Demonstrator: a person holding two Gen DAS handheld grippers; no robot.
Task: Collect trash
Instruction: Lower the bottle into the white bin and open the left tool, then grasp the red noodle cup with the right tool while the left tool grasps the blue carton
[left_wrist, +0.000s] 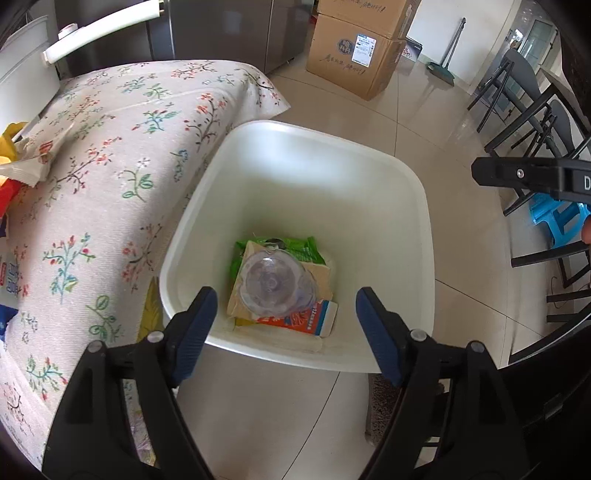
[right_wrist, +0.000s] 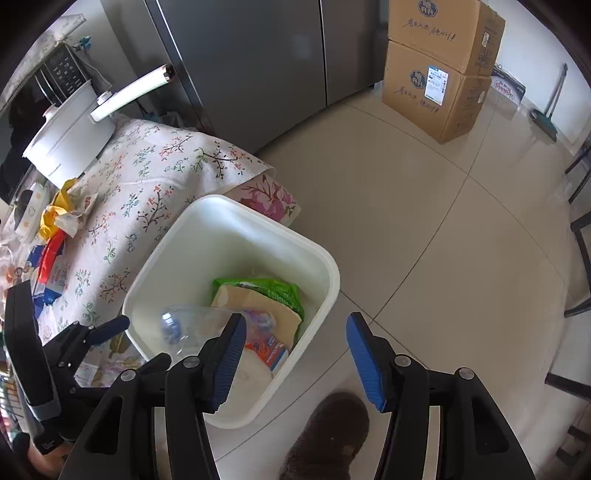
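— Right below me?
— White bin (left_wrist: 388, 206) on the tiled floor (left_wrist: 436, 122); bottle (left_wrist: 273, 286) and wrappers (left_wrist: 291, 251) inside. Floral-clothed bench (left_wrist: 122, 147) at nine o'clock, cardboard boxes (left_wrist: 354, 55) at twelve.
— Your jaws?
— Both left gripper (left_wrist: 286, 317) and right gripper (right_wrist: 295, 354) spread wide, grasping nothing.

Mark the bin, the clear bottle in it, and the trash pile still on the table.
bin (left_wrist: 325, 192), left wrist view, inner back wall.
clear bottle (left_wrist: 271, 282), left wrist view, its round base.
trash pile (right_wrist: 55, 218), right wrist view, yellow wrapper on the tablecloth.
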